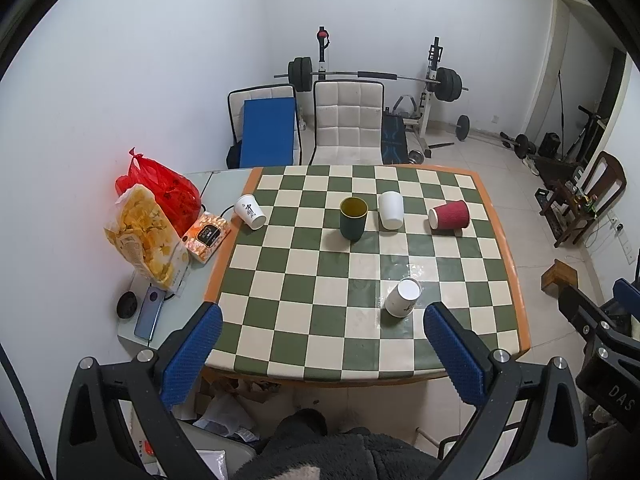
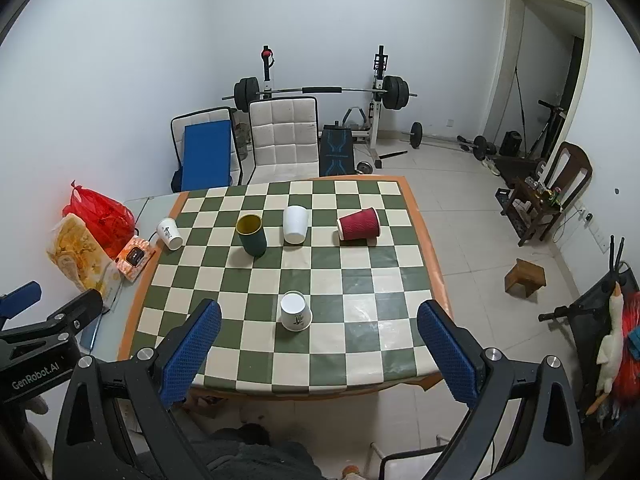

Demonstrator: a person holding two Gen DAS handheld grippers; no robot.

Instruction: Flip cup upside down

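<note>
Both hand-held grippers [image 1: 323, 334] [image 2: 319, 330] wide apart, seemingly above table edge [image 2: 434, 268].

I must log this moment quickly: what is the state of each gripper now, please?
Left gripper: open, holding nothing, above the near table edge.
Right gripper: open, holding nothing, apart from every cup.

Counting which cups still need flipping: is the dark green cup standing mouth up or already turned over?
Mouth up. The dark green cup stands upright on the checkered table, its open rim and yellow inside facing the camera.
</note>
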